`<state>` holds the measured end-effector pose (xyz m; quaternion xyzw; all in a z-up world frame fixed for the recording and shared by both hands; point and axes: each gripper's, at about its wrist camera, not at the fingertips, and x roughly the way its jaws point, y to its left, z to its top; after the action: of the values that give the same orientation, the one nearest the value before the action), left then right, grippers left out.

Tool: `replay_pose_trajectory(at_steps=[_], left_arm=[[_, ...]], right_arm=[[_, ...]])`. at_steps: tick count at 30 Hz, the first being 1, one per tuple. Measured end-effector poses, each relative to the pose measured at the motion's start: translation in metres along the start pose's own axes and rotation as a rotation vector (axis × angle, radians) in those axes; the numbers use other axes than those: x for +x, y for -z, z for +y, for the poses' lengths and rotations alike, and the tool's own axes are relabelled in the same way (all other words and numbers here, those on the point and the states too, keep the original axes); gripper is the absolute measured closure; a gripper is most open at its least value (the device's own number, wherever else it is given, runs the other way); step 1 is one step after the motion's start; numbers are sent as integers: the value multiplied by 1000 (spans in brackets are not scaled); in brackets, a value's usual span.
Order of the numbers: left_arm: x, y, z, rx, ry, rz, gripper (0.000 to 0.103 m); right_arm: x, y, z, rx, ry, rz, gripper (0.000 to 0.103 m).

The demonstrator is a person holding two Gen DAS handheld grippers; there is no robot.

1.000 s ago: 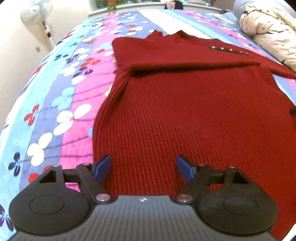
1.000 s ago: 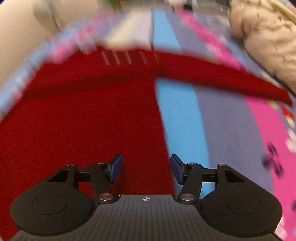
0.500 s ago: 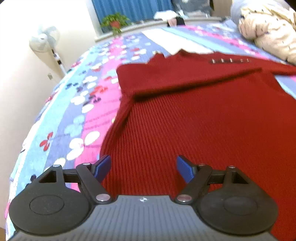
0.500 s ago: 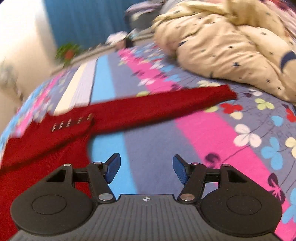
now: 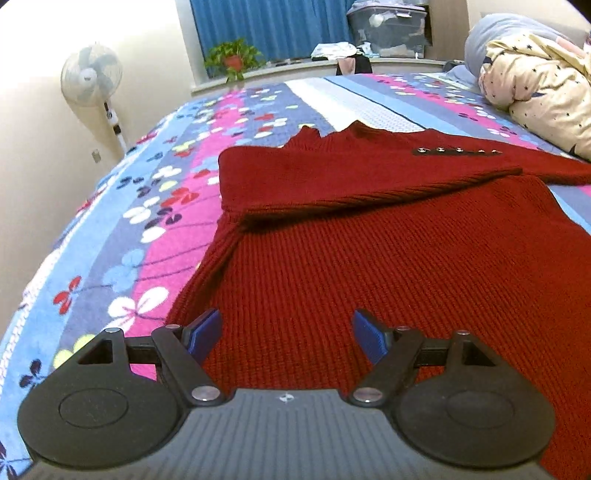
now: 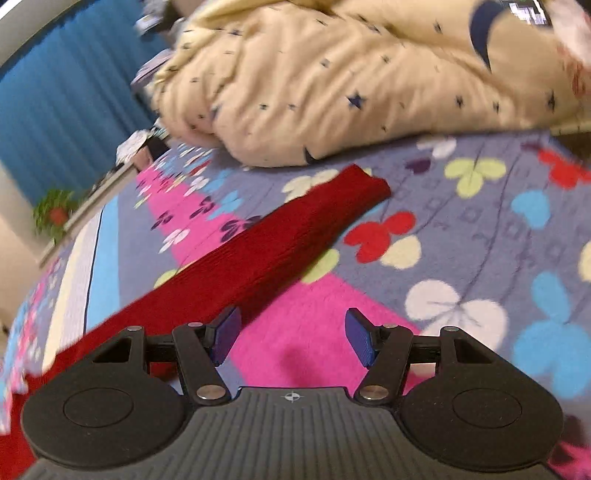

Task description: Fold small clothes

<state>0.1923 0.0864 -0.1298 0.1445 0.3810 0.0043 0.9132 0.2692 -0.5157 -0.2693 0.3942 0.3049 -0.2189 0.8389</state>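
Observation:
A dark red knit sweater (image 5: 388,266) lies flat on the flowered bedspread (image 5: 122,236). Its left sleeve (image 5: 332,181) is folded across the chest, with a row of small studs (image 5: 458,150) at the shoulder. My left gripper (image 5: 287,334) is open and empty, low over the sweater's hem near its left edge. In the right wrist view the other sleeve (image 6: 280,243) stretches out straight, its cuff (image 6: 364,186) near the quilt. My right gripper (image 6: 291,338) is open and empty over the bedspread, just right of that sleeve.
A cream star-print quilt (image 6: 351,81) is heaped at the bed's right side and also shows in the left wrist view (image 5: 543,77). A standing fan (image 5: 92,77), a potted plant (image 5: 232,59) and blue curtains (image 5: 269,26) lie beyond the bed's far edge.
My right gripper has swung right, away from the sweater's body and out along the stretched sleeve toward its cuff. My left gripper has tilted up slightly and stays over the hem. Both stay open.

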Motion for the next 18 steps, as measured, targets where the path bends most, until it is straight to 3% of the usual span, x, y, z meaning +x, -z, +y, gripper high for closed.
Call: replay_pose_trajectory(at_steps=[5, 8, 12, 14, 15, 16, 18], left_arm=[[17, 4, -3, 42, -5, 70, 20], [23, 8, -5, 72, -8, 78, 20], [28, 7, -2, 60, 4, 95, 19], [29, 7, -2, 61, 4, 99, 19], [28, 7, -2, 63, 4, 99, 19], [28, 7, -2, 66, 4, 99, 19], [28, 7, -2, 70, 3, 99, 19]], right_arm=[[34, 2, 11, -35, 26, -45, 32], [46, 2, 19, -75, 21, -70, 19], [52, 0, 25, -114, 47, -86, 21], [52, -4, 25, -95, 78, -104, 41], [54, -6, 24, -85, 74, -103, 69], [55, -7, 23, -69, 53, -95, 83], [54, -9, 25, -72, 47, -107, 88]])
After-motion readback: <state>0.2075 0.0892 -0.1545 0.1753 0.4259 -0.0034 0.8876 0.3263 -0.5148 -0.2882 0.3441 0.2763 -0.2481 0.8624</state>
